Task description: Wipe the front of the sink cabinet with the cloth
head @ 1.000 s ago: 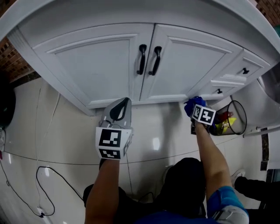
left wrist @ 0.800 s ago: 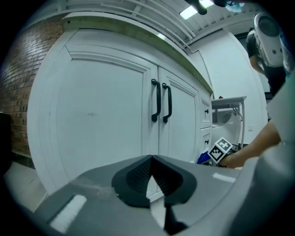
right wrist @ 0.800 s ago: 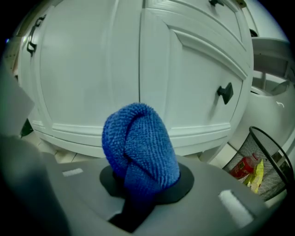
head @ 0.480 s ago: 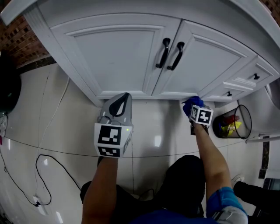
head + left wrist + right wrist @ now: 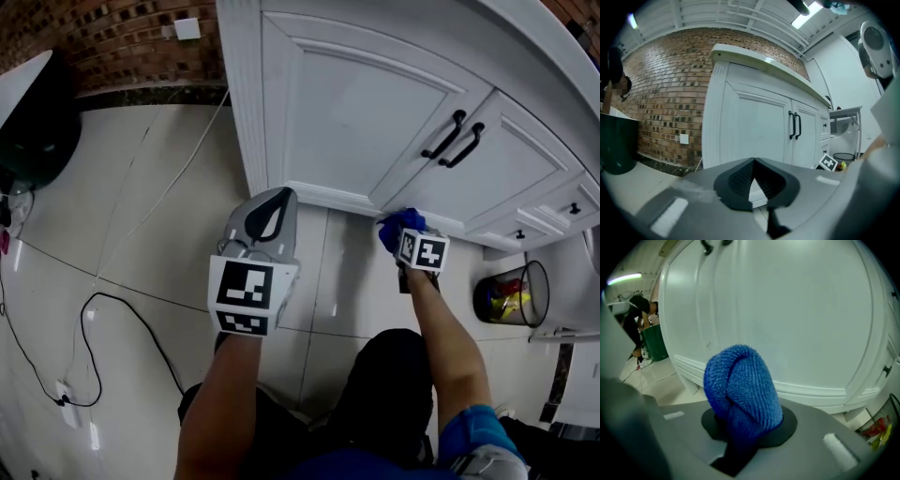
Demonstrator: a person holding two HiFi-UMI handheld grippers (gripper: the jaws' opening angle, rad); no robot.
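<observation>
The white sink cabinet (image 5: pixel 375 122) fills the upper right of the head view, with two doors and black handles (image 5: pixel 455 141). My right gripper (image 5: pixel 398 230) is shut on a blue cloth (image 5: pixel 395 226), held low against the base of the left door. In the right gripper view the cloth (image 5: pixel 743 387) bulges from the jaws just before the door panel (image 5: pixel 787 315). My left gripper (image 5: pixel 267 214) is shut with nothing in it, hanging over the floor near the cabinet's left corner. Its closed jaws (image 5: pixel 752 180) point at the cabinet front (image 5: pixel 754 131).
A wire waste basket (image 5: pixel 511 295) with bright litter stands to the right on the tiled floor. A black cable (image 5: pixel 84 328) loops over the floor at left. A brick wall (image 5: pixel 122 42) with a socket runs behind, and a dark bin (image 5: pixel 33 127) sits far left.
The view has swung left along the cabinet. My right gripper with the cloth has slid left along the bottom edge of the door; the left gripper stays low beside it.
</observation>
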